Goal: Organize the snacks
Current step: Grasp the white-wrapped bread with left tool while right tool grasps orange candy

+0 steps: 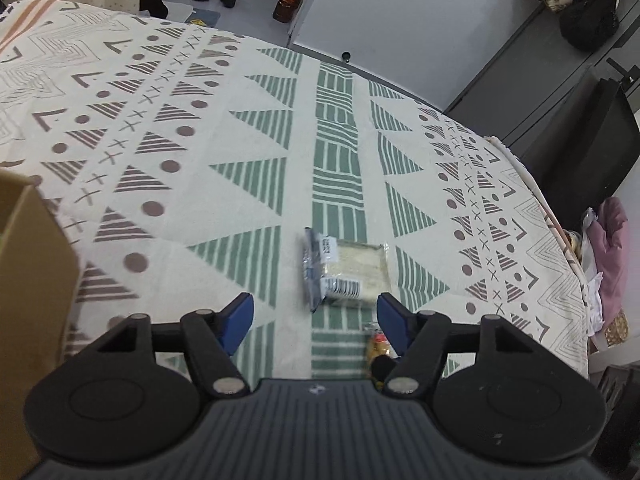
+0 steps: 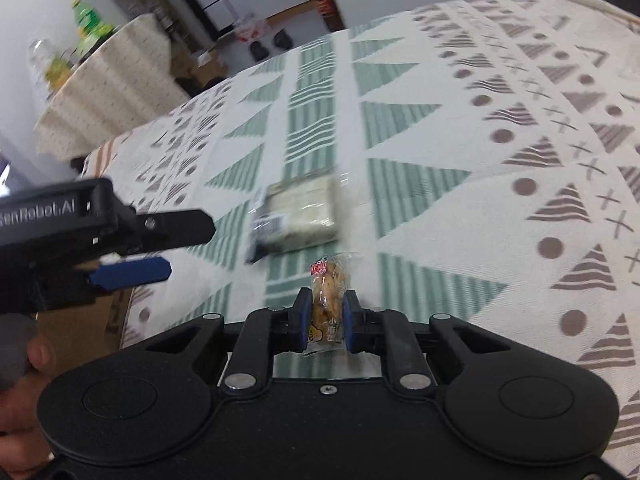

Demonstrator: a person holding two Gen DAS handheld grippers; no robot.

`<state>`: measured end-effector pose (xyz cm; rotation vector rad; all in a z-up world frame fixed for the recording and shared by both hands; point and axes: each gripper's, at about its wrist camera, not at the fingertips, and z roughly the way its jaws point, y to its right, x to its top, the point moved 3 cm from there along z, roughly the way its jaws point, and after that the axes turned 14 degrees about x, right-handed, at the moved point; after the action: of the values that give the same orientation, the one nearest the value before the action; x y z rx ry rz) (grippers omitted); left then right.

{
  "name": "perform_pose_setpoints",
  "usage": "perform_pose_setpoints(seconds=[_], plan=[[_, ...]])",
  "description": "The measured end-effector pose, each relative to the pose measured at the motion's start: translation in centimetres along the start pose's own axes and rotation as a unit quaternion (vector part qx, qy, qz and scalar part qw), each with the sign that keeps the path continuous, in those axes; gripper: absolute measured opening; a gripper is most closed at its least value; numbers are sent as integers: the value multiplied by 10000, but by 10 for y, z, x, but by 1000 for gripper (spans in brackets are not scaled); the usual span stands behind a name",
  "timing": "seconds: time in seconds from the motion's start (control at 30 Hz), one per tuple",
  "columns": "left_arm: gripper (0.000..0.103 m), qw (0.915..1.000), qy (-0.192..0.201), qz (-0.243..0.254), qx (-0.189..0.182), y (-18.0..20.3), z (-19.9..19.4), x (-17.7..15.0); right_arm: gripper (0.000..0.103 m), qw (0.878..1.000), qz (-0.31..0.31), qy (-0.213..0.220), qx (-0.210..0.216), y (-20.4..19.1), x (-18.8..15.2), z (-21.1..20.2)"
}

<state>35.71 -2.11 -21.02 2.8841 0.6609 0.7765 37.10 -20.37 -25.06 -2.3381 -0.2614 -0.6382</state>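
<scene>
A small clear snack packet [image 2: 329, 296] sits pinched between the blue pads of the right gripper [image 2: 327, 310], lifted above the patterned tablecloth [image 2: 500, 208].

Just beyond it a flat cracker pack [image 1: 347, 270] with a dark end and barcode label lies on the green striped band of the cloth, well in from its far edge. The left gripper [image 1: 316, 312] hovers near that pack, jaws wide and empty. A brown cardboard box [image 1: 28, 280] stands at the cloth's left edge.
</scene>
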Motion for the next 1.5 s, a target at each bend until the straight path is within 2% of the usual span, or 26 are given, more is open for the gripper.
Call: perform_pose_setpoints(seconds=[0.2,0.6,0.83,0.97,1.07,1.13,1.17,1.23,1.3,1.5], plan=[[68,9999,-21,124,-66,17,17,3,16,9999,136,64,51,13,5,-1],[72,9997,-157,193,-31,47,47,8,16,9987,292,315,-271,36,16,-15],[79,9989,61,378,287,62,60,7,18,9970,427,532,-376,48,19,-16],[80,9974,55,454,564,66,68,4,28,9968,413,521,-451,47,19,-15],[79,9960,153,586,653,66,71,-2,28,9972,233,476,-521,43,16,-11],[74,9940,226,745,773,69,70,-6,26,9972,68,452,-584,40,14,-8],[73,9939,239,735,787,68,69,-6,20,9972,22,445,-602,39,14,-8],[63,9944,220,650,799,65,67,-5,19,9977,-1,411,-538,38,14,-8],[58,9951,192,578,775,63,63,-5,19,9980,-4,380,-500,35,14,-9],[54,9956,192,508,769,60,44,-12,19,9981,-134,483,-357,17,15,-23]])
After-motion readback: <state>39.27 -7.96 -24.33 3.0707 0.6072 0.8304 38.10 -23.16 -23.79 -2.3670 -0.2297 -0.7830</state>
